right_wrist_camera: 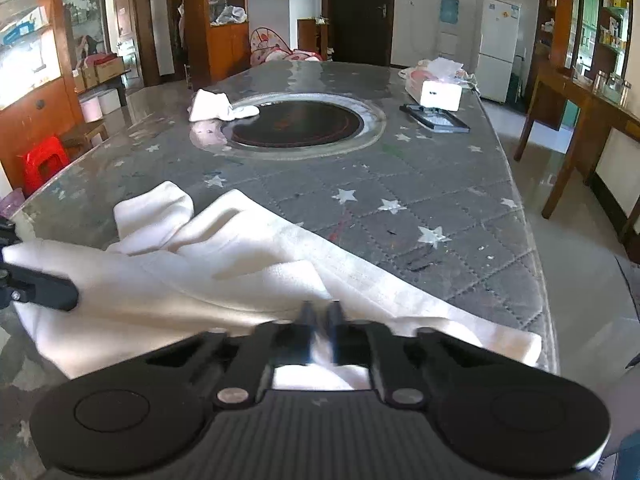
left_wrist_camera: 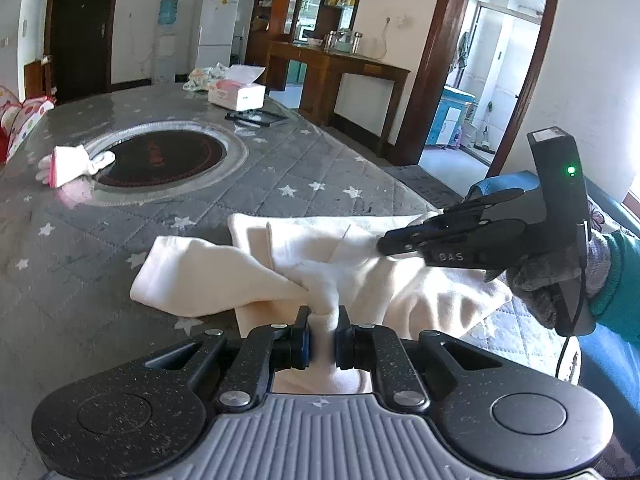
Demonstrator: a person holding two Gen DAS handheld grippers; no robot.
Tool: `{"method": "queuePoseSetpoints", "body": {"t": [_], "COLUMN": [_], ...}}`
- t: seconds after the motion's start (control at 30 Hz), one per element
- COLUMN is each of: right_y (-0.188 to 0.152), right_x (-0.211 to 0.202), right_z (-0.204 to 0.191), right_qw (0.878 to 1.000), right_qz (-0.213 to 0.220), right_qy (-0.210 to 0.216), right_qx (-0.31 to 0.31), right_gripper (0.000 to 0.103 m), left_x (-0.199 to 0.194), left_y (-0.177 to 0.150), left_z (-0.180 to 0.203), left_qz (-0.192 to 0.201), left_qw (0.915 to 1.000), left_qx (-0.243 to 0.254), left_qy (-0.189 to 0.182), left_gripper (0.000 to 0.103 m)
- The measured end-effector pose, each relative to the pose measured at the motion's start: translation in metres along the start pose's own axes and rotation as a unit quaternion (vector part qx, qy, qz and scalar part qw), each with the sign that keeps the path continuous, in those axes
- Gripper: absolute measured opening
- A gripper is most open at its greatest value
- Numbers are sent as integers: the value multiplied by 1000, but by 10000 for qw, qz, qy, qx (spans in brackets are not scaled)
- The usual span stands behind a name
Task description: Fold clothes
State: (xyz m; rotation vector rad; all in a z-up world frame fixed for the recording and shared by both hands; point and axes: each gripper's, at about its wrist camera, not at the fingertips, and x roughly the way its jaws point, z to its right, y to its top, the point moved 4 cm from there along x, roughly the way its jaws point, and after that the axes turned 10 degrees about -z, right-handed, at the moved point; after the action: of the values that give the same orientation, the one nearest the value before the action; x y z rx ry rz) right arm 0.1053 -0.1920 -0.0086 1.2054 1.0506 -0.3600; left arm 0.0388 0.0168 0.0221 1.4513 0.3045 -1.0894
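Cream garment (left_wrist_camera: 224,276), rumpled, near table (left_wrist_camera: 120,216) edge; left gripper (left_wrist_camera: 323,314) pinching bunched fold, right gripper (right_wrist_camera: 320,312) clamped on hem. Advised: even tension, aligned edges.

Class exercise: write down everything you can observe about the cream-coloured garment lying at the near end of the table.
The cream garment is soft, plain fabric, crumpled and partly folded, with one long sleeve-like part stretched out. It lies on the grey star-patterned table by the near edge. The left tool pinches a bunched ridge of it; the right tool is closed on cloth at another spot.
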Motion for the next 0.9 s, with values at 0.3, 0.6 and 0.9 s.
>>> {"method": "queuePoseSetpoints", "body": {"t": [0.3, 0.6, 0.9], "right_y": [-27, -81, -85], "right_x": [-84, -146, -137], "right_z": [-17, -56, -65], "right_qw": [9990, 9947, 9895], "right_qz": [276, -176, -578], "right_qy": [245, 645, 927], "right_qx": [-245, -782, -946], "right_gripper": [3, 3, 7], "left_x": [-28, -54, -63], "left_y": [-14, -58, -87], "left_z": [7, 26, 23], "left_qz": [199, 59, -235], "left_qw": [9993, 9956, 9935], "left_qx": [294, 862, 1012], "left_qy": [-73, -353, -454], "left_gripper": [12, 12, 22]}}
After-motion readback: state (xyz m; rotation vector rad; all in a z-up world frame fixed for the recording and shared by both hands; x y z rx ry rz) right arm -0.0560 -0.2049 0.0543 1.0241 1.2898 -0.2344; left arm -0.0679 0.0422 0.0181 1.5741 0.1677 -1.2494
